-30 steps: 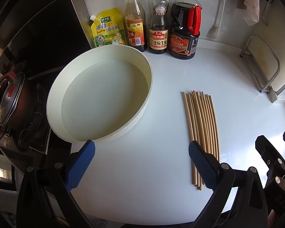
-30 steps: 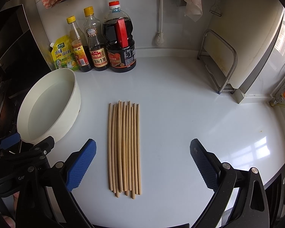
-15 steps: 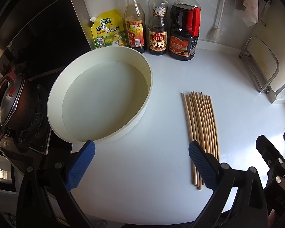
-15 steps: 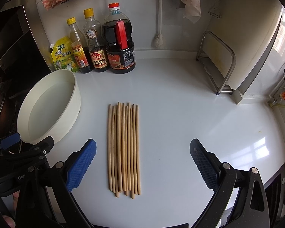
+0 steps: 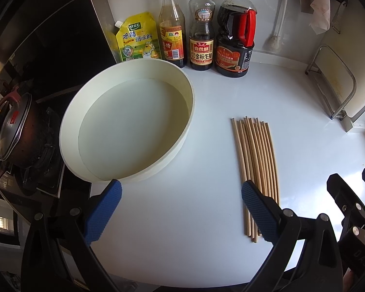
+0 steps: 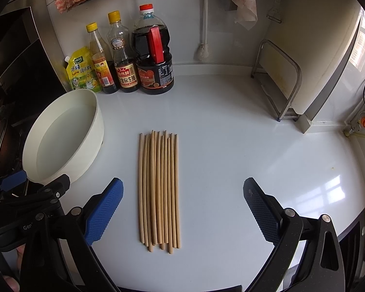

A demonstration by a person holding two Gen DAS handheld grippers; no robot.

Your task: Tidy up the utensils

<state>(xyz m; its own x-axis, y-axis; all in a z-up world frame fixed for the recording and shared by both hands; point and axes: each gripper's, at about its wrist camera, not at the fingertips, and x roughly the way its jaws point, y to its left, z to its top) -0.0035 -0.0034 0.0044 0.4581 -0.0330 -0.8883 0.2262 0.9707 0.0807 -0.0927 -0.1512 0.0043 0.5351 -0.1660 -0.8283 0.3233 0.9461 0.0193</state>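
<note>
white countertop (image 6: 231,146), white wall (image 6: 182,24), window glare

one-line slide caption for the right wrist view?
Open right gripper above a row of wooden chopsticks on the white counter, round white basin alongside.

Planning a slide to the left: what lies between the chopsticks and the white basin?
Only bare countertop separates the chopsticks from the white basin; the right wrist view shows it.

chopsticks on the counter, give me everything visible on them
The chopsticks are plain, light wood-coloured sticks, about ten, lying flat side by side in a tight bundle on the white counter. The ends are slightly uneven. They sit right of the white basin, not touching it. The right gripper is open above their near ends; the left gripper, also open, has one finger overlapping them in view. Nothing grips them.
</note>
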